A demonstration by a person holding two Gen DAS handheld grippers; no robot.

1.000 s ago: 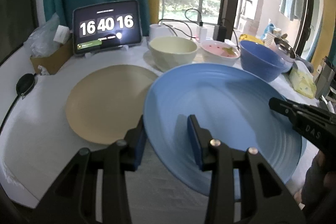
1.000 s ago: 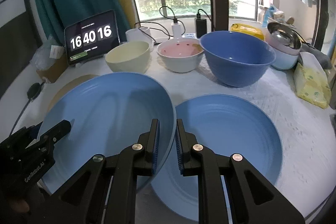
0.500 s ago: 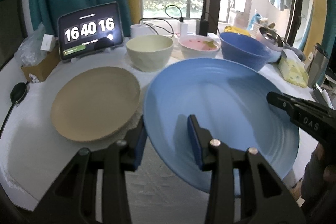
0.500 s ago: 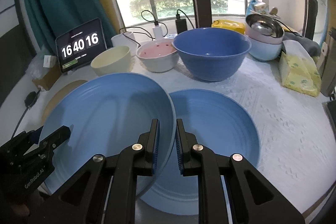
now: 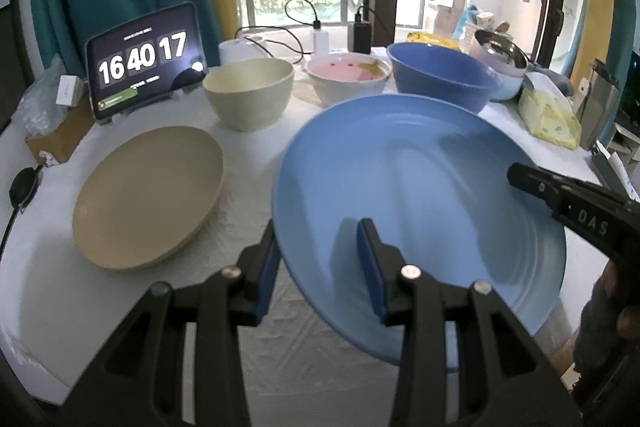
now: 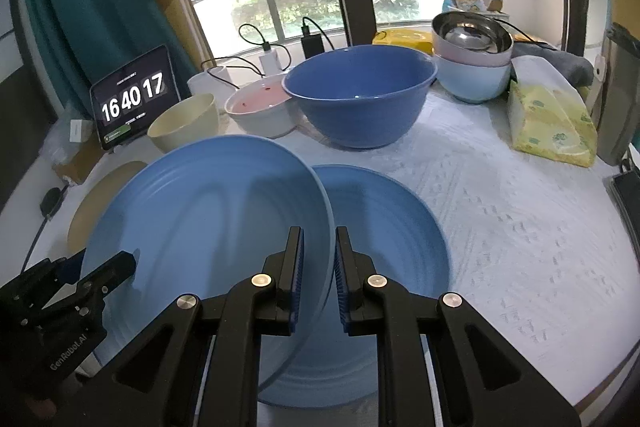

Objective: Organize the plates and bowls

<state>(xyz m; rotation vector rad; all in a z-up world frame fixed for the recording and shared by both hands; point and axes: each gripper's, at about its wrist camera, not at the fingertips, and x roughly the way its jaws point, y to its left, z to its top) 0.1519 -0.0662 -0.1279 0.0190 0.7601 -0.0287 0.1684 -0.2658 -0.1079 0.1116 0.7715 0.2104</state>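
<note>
1. Your left gripper (image 5: pixel 320 259) and right gripper (image 6: pixel 319 267) both have jaws clamped on the lifted blue plate's (image 5: pixel 420 195) rim.
2. It hangs tilted above the second blue plate (image 6: pixel 392 227) on the surface (image 6: pixel 520 219), beside the tan plate (image 5: pixel 148 195).

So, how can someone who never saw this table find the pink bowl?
Look at the row of bowls along the window side of the table. The pink bowl stands between the cream bowl and the big blue bowl. Only it is white outside and pink inside.
</note>
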